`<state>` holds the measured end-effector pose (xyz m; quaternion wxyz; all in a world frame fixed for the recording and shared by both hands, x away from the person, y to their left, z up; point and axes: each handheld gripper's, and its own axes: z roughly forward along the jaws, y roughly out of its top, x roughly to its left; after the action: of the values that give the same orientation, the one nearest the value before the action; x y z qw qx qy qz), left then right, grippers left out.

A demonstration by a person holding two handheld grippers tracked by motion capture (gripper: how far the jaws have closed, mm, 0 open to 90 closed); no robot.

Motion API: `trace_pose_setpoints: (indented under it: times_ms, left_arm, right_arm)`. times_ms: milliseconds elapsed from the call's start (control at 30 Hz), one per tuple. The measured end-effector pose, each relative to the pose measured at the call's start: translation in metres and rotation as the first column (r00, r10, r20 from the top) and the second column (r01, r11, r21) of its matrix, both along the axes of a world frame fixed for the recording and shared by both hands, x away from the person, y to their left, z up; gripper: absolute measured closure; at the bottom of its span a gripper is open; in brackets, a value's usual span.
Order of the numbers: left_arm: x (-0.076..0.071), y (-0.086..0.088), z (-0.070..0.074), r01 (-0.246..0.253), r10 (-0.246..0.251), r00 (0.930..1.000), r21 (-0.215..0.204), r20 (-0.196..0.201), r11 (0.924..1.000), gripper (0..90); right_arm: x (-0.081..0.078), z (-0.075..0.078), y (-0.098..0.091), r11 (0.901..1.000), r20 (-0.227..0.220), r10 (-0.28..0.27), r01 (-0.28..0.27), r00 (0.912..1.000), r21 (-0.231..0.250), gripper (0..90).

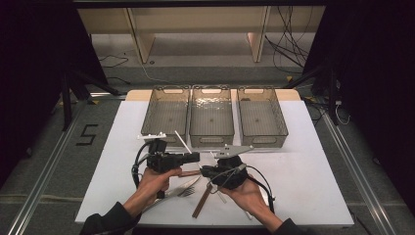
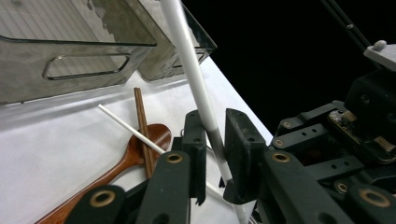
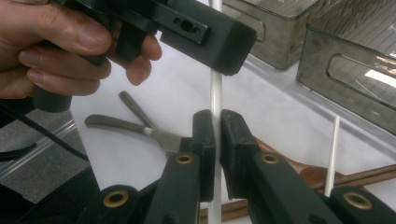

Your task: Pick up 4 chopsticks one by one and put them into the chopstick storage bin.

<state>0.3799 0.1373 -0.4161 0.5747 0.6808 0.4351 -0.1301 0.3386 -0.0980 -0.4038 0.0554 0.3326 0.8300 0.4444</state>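
A white chopstick point(image 1: 182, 140) slants up from the table in front of the bins, and both grippers hold it. My left gripper point(image 2: 212, 135) has its jaws shut on the chopstick point(image 2: 189, 65), which rises past the bin fronts. In the high view this gripper point(image 1: 195, 156) points right. My right gripper point(image 3: 217, 123) is shut on the same chopstick point(image 3: 215, 91) just below the left gripper's black jaw point(image 3: 219, 42). From above, the right gripper point(image 1: 205, 170) sits just right of and below the left one.
Three clear grey bins point(image 1: 166, 129), point(image 1: 211, 137), point(image 1: 262, 137) stand side by side at the back of the white table point(image 1: 303, 186). A wooden spoon point(image 2: 140, 149), a brown chopstick point(image 2: 142, 126), a second white chopstick point(image 2: 126, 127) and metal cutlery point(image 1: 183, 190) lie under the hands.
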Motion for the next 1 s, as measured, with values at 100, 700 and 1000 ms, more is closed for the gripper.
trace_pose_setpoints:
  times_ms: [100,700,1000]
  left_arm:
    - [0.0,0.001,0.001,0.013,-0.013,0.9998,-0.034,-0.017,0.9993,82.5]
    - [0.015,0.036,0.017,-0.038,0.038,0.9993,-0.011,-0.006,0.9992,84.7]
    - [0.026,0.056,0.028,-0.06,0.06,0.9982,-0.013,-0.006,0.9981,84.7]
  right_arm:
    - [0.0,0.0,0.0,1.0,-0.001,0.001,-0.001,1.0,0.008,85.3]
    - [0.004,0.006,-0.034,0.9998,-0.047,-0.012,0.012,0.9988,-0.015,48.9]
    - [0.005,0.003,-0.057,0.9965,-0.068,-0.07,0.067,0.9952,-0.051,38.2]
